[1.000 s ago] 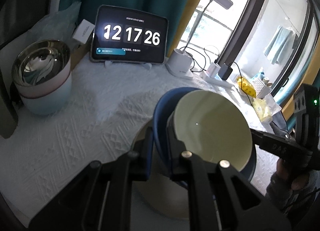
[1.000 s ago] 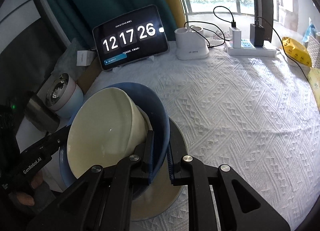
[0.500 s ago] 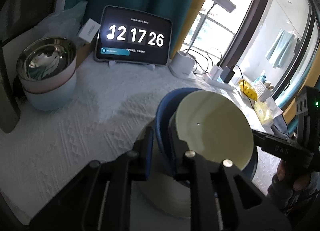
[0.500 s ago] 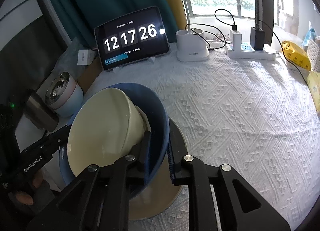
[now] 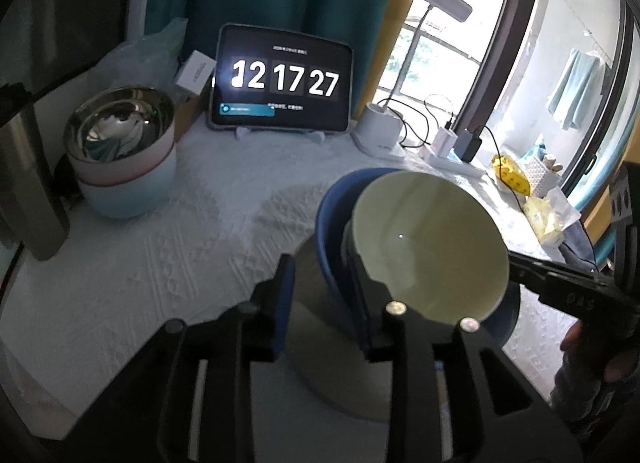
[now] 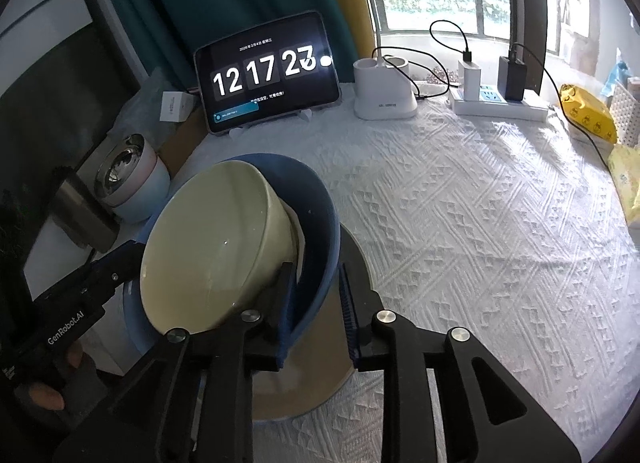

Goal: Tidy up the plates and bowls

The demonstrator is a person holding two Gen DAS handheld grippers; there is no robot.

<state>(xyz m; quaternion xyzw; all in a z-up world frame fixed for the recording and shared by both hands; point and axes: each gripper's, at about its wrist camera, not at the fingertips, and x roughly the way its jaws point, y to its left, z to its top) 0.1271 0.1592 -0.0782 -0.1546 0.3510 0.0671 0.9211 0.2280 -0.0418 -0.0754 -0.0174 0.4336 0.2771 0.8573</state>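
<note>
Opening both | left gripper (image 5: 324,303), right gripper (image 6: 316,303) part-open, straddling blue bowl (image 6: 316,215) rim | pads seemingly clear | cream bowl (image 6: 212,251) nested inside

tablet clock (image 6: 267,87) upper middle | white lamp base (image 6: 385,99) right of it | power strip (image 6: 500,105) upper right | yellow bag (image 6: 588,119) far right

left tongs (image 5: 324,311), right tongs (image 6: 316,307), jaws just opening

One bowl (image 6: 212,247) sits in another (image 6: 316,215) on a plate (image 6: 320,379), tablet (image 6: 268,75) behind.
</note>
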